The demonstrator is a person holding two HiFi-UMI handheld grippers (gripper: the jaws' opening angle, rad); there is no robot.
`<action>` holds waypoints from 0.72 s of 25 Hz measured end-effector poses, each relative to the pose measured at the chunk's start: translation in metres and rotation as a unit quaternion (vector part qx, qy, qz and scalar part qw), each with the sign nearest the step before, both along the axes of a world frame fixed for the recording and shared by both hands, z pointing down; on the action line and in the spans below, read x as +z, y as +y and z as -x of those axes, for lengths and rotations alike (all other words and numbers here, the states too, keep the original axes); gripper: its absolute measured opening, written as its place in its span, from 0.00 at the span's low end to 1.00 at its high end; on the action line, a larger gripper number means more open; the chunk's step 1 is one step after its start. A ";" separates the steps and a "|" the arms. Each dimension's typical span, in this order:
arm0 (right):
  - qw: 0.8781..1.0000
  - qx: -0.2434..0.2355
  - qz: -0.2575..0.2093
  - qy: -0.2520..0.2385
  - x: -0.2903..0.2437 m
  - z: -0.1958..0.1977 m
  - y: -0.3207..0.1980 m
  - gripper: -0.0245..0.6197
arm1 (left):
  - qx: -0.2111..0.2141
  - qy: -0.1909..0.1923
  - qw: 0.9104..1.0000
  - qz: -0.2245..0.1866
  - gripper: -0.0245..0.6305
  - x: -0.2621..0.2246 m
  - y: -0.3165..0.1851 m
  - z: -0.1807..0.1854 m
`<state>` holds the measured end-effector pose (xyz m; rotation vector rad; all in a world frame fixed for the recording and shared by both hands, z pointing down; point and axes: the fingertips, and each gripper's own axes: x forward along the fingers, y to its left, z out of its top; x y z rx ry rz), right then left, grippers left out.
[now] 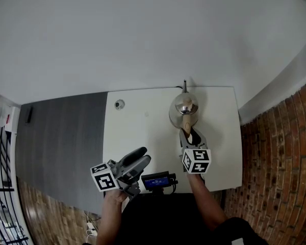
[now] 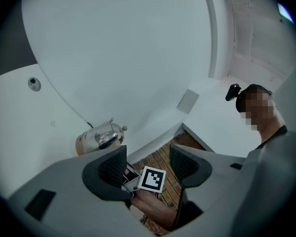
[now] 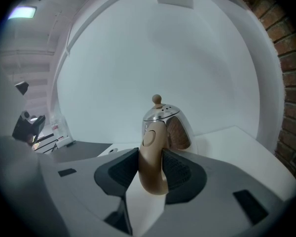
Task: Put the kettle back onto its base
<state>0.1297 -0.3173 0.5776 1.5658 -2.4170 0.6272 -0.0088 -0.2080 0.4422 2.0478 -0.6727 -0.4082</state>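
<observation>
A shiny steel kettle (image 1: 184,109) with a tan handle (image 1: 188,132) stands upright at the back of the white table (image 1: 137,131). A dark cord (image 1: 184,85) runs from it to the rear edge; I cannot make out a separate base under it. My right gripper (image 1: 189,138) is shut on the handle. In the right gripper view the handle (image 3: 151,159) fills the gap in the right gripper (image 3: 151,170) below the kettle body (image 3: 164,125). My left gripper (image 1: 142,156) hovers open near the front edge, left of the kettle. In its own view the left gripper (image 2: 148,163) holds nothing and the kettle (image 2: 100,137) lies beyond.
A small round fitting (image 1: 119,104) sits in the table's back left corner. A black device with a blue screen (image 1: 157,181) hangs at the table's front edge. A white wall rises behind, brick flooring (image 1: 275,152) lies to the right, and a dark grey surface (image 1: 61,137) adjoins on the left.
</observation>
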 end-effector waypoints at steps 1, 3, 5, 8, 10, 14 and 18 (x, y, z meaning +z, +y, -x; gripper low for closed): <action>1.000 -0.001 -0.001 0.001 0.000 0.000 0.000 0.27 | 0.000 0.000 1.000 0.000 0.49 0.000 0.000 0.000; 1.000 -0.003 -0.001 0.001 0.000 0.001 -0.001 0.27 | -0.001 -0.001 1.000 0.000 0.49 0.001 0.000 0.000; 1.000 -0.004 0.000 0.001 0.000 0.000 -0.001 0.27 | -0.002 -0.002 1.000 0.000 0.49 0.000 0.001 0.000; 1.000 -0.007 0.001 0.002 0.000 0.001 -0.001 0.27 | -0.004 -0.002 1.000 0.001 0.49 0.000 0.001 0.000; 1.000 -0.008 0.001 0.002 0.000 0.000 -0.001 0.27 | -0.005 -0.002 1.000 0.000 0.49 0.000 0.002 0.001; 1.000 -0.007 0.003 0.001 0.000 0.000 0.000 0.27 | -0.006 -0.002 1.000 0.000 0.49 -0.001 0.002 0.000; 1.000 -0.009 0.001 0.000 -0.001 0.001 0.000 0.27 | -0.008 -0.003 1.000 0.001 0.49 -0.001 0.004 0.001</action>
